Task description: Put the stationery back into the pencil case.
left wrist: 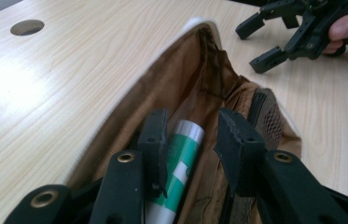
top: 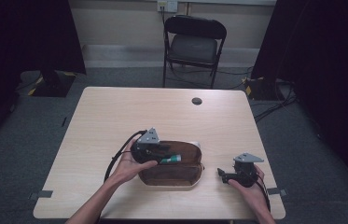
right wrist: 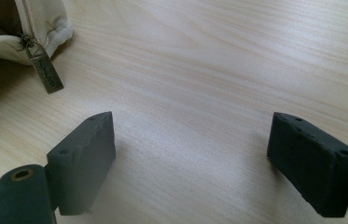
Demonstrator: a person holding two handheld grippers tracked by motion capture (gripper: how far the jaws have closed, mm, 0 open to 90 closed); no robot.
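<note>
An open brown pouch (top: pixel 176 170) with a pale outer side lies on the wooden table (top: pixel 115 116) near its front edge. My left gripper (top: pixel 166 157) reaches into its mouth. In the left gripper view a green and white tube (left wrist: pixel 181 158) lies along the tan lining (left wrist: pixel 171 84), touching the left jaw with a gap to the right jaw; this gripper (left wrist: pixel 190 126) stands open. The tube's end (top: pixel 171 159) sticks out over the pouch. My right gripper (top: pixel 221 173) rests open on the table right of the pouch, nothing between its jaws (right wrist: pixel 190 140). It also appears far off (left wrist: pixel 260 39).
The pouch's pale corner (right wrist: pixel 45 18) and its metal zipper pull (right wrist: pixel 45 72) lie just left of my right gripper. A round cable hole (top: pixel 197 101) sits at the table's far side. A black folding chair (top: pixel 194 44) stands beyond the table.
</note>
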